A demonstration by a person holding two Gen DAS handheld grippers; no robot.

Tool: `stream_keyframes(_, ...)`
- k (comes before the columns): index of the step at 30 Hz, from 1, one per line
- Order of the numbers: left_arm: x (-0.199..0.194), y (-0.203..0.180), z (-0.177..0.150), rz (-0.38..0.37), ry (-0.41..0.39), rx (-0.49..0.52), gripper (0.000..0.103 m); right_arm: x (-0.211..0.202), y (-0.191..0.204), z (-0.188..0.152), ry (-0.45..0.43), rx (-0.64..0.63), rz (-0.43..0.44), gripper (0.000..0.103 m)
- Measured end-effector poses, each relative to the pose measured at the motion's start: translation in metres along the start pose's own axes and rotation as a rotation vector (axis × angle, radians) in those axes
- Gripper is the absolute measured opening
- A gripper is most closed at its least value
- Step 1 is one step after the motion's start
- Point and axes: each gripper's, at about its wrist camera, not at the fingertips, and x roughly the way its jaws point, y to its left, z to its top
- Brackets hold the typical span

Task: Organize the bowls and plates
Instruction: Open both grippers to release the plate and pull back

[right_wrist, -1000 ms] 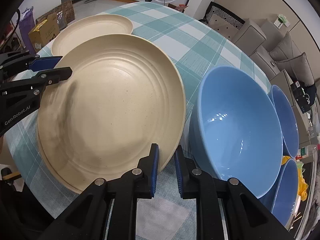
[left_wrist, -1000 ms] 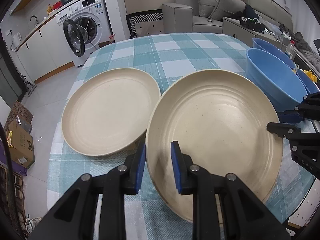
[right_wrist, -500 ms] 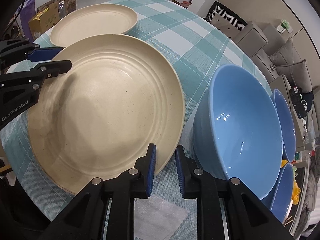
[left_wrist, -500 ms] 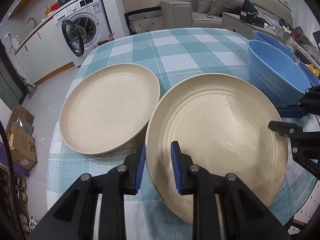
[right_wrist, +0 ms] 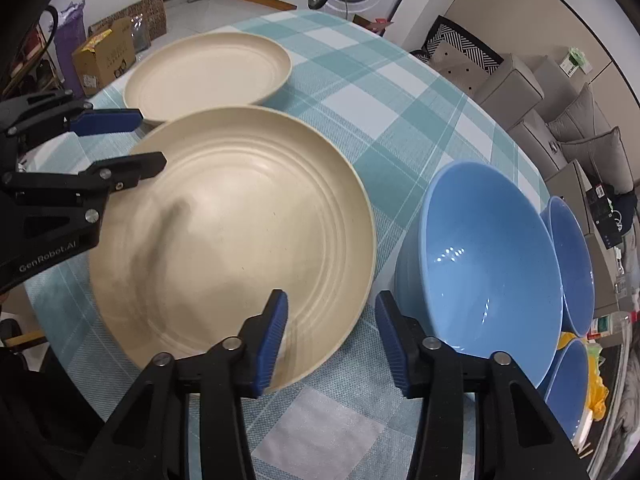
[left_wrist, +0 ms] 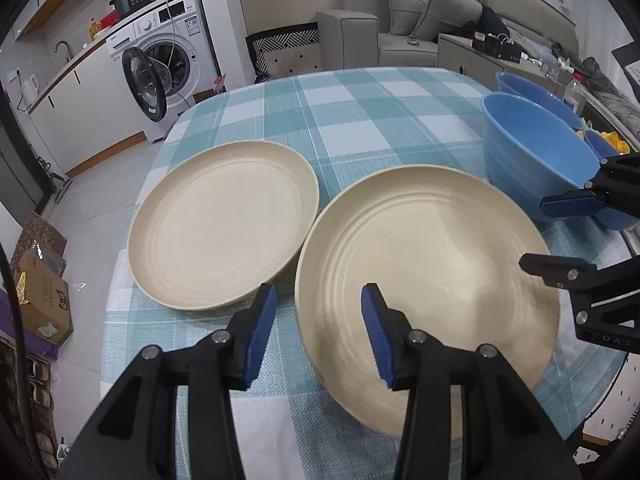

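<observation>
Two cream plates lie on the checked tablecloth. The larger near plate [left_wrist: 432, 276] [right_wrist: 236, 240] rests flat between both grippers. The second cream plate [left_wrist: 224, 220] [right_wrist: 208, 68] lies beside it, to its left in the left wrist view. My left gripper [left_wrist: 320, 300] is open, its jaws either side of the large plate's left rim without touching it. My right gripper [right_wrist: 332, 308] is open around the plate's right rim. A blue bowl [right_wrist: 488, 268] [left_wrist: 536, 156] stands just right of the large plate.
Two more blue bowls [right_wrist: 572, 256] stand behind the first, with a yellow item [right_wrist: 596, 384] near them. The table [left_wrist: 360, 116] has a blue-and-white checked cloth. A washing machine [left_wrist: 168, 60], cardboard box [left_wrist: 44, 300] and grey sofa [left_wrist: 400, 20] surround the table.
Both grippers opened and let go of the large cream plate, which now lies flat on the table. It was lowered from a tilted, held position.
</observation>
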Motion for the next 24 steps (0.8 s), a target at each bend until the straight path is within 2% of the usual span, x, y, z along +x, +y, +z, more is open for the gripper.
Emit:
stream_keyframes(2, -0.007, 0.003, 0.000, -0.001, -0.015, -0.006, 0.053, -0.006, -0.001, 0.002, -0.014, 0.006, 0.011, 0.053)
stream_keyframes(6, -0.019, 0.013, 0.001, 0.011, -0.036, -0.020, 0.054, -0.017, -0.004, 0.007, -0.048, 0.029, 0.055, 0.073)
stream_keyframes(9, -0.026, 0.021, 0.001, 0.023, -0.041, -0.030, 0.055, -0.026, -0.007, 0.010, -0.073, 0.047, 0.095, 0.077)
stream_keyframes(11, -0.032, 0.027, 0.001, 0.025, -0.054, -0.046, 0.060, -0.032, -0.010, 0.013, -0.092, 0.066, 0.119, 0.081)
stream_keyframes(12, -0.035, 0.031, 0.001, 0.023, -0.061, -0.055, 0.072, -0.035, -0.012, 0.014, -0.101, 0.076, 0.128, 0.084)
stream_keyframes(13, -0.038, 0.034, 0.001, 0.023, -0.071, -0.068, 0.090, -0.040, -0.015, 0.015, -0.118, 0.091, 0.143, 0.085)
stream_keyframes(15, -0.048, 0.042, 0.000, 0.036, -0.111, -0.091, 0.103, -0.047, -0.020, 0.019, -0.143, 0.113, 0.161, 0.089)
stream_keyframes(20, -0.061, 0.060, 0.000, 0.026, -0.143, -0.134, 0.103, -0.066, -0.032, 0.027, -0.217, 0.163, 0.195, 0.100)
stream_keyframes(24, -0.067, 0.077, -0.001, 0.033, -0.159, -0.182, 0.103, -0.078, -0.038, 0.036, -0.259, 0.192, 0.234, 0.102)
